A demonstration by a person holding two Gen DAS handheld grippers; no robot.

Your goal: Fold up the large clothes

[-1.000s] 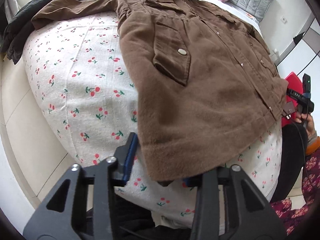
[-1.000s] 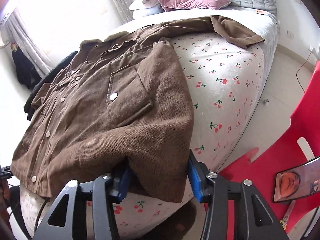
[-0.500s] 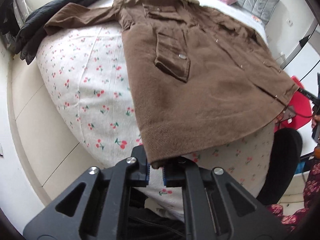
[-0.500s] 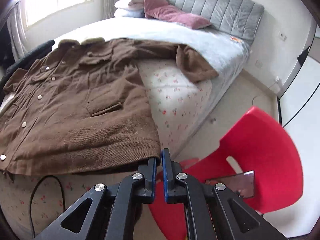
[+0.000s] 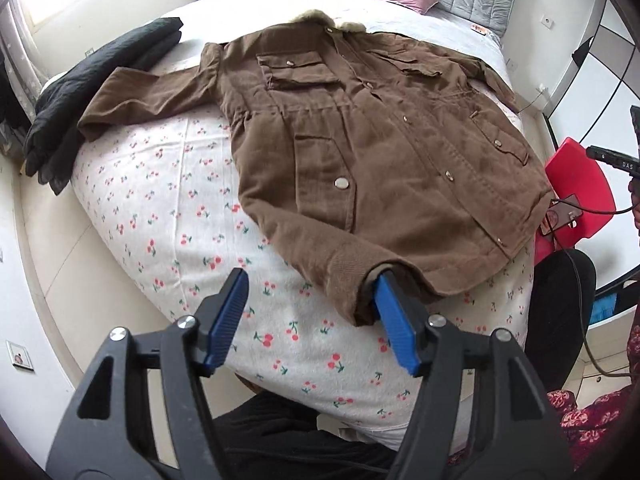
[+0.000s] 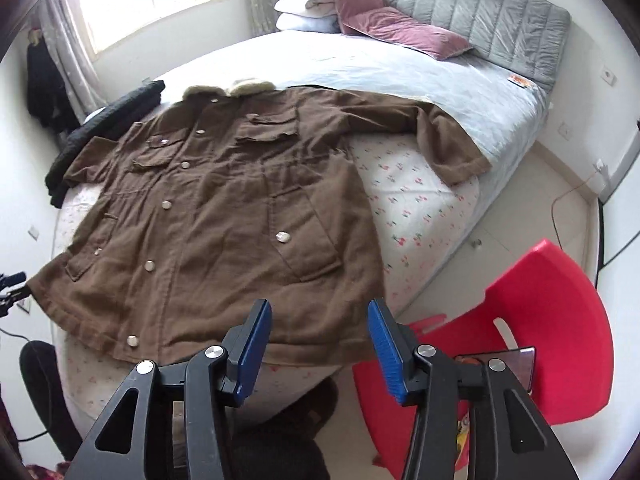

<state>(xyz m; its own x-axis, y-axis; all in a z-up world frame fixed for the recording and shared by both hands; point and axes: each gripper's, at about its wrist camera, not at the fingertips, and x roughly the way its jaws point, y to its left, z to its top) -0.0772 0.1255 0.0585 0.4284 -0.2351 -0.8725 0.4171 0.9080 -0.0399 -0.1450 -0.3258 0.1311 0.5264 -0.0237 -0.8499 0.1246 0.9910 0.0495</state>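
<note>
A large brown jacket (image 5: 360, 152) with a fur collar lies front-up and spread flat on the cherry-print bed (image 5: 168, 216), sleeves out to both sides. My left gripper (image 5: 310, 320) is open at the near left hem corner, its right finger touching the hem edge, nothing held. The jacket also shows in the right wrist view (image 6: 224, 220). My right gripper (image 6: 318, 340) is open just off the near right hem corner, holding nothing.
A black garment (image 5: 92, 92) lies at the bed's far left edge. A red plastic chair (image 6: 532, 332) with a phone on its seat stands beside the bed's right corner. Pillows (image 6: 360, 16) and a grey headboard are at the far end. Cables run across the floor.
Both grippers shut on the hem corners half a second ago; they have now opened and let go. The jacket's lower edge has been pulled out flat toward me.
</note>
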